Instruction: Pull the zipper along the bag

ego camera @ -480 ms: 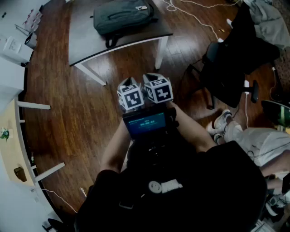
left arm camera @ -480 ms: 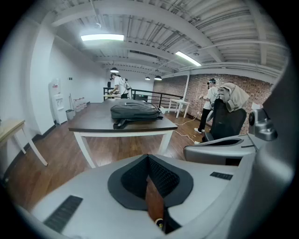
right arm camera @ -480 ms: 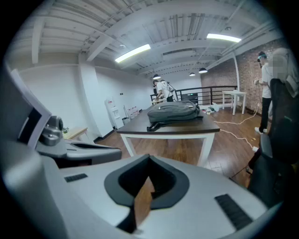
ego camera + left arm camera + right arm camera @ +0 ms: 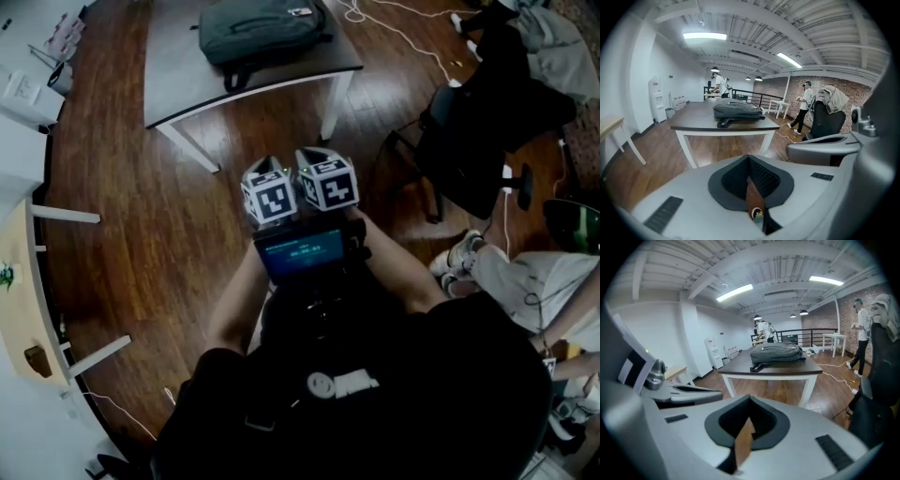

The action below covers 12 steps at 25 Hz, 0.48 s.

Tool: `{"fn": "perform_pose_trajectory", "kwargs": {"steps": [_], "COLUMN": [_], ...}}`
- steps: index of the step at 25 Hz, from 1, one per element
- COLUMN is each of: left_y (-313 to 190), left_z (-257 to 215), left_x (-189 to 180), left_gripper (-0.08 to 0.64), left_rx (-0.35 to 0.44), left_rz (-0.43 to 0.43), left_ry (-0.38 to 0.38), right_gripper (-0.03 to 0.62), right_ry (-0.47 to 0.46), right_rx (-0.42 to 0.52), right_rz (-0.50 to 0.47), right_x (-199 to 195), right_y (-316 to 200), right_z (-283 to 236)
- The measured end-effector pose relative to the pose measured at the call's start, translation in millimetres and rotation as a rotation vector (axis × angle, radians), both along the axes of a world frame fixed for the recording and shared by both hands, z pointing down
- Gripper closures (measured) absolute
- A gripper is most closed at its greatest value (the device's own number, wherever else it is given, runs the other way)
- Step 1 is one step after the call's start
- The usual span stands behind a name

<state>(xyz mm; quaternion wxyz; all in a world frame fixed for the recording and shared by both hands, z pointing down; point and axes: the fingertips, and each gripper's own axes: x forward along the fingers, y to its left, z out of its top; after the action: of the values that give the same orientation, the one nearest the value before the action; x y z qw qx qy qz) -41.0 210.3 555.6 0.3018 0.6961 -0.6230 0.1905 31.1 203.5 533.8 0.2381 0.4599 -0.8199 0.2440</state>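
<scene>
A grey backpack (image 4: 261, 30) lies flat on a dark-topped white-legged table (image 4: 178, 84), far ahead of me across the wood floor. The left gripper view shows the backpack (image 4: 737, 111) lying on the table (image 4: 693, 123) in the distance, and so does the right gripper view, with the backpack (image 4: 777, 353) on the table (image 4: 787, 370). I hold both grippers side by side close to my chest, well short of the table. The left gripper (image 4: 270, 199) (image 4: 749, 160) is shut with nothing in it. My right gripper (image 4: 328, 184) (image 4: 749, 401) is shut and empty too.
A black office chair (image 4: 483, 117) draped with dark clothing stands at the right. A seated person's legs and white shoes (image 4: 464, 255) are beside it. White cables (image 4: 403, 37) trail over the floor behind the table. A light shelf (image 4: 23, 281) lines the left wall. People stand far back.
The grippers stay together in front of me. The table and bag have slid slightly up in the head view. The seated person's leg at the right has shifted.
</scene>
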Motion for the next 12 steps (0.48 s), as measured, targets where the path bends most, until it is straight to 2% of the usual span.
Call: {"fn": "perform_pose_trajectory", "kwargs": {"steps": [6,12], "left_y": [-0.2,-20.9], "left_z": [-0.2,0.9], "left_x": [-21.8,-39.8], "left_gripper": [0.558,0.558], "left_rx": [0.002,0.004], "left_rz": [-0.002,-0.009], "left_ry": [0.018,0.0], "right_gripper": [0.583,0.583], "right_ry": [-0.01,-0.027], "right_rx": [0.018,0.035], "right_rz": [0.002,-0.005], "right_x": [-24.5,-43.1], "right_y": [-4.7,-27.6], "right_z": [-2.7,-4.4]}}
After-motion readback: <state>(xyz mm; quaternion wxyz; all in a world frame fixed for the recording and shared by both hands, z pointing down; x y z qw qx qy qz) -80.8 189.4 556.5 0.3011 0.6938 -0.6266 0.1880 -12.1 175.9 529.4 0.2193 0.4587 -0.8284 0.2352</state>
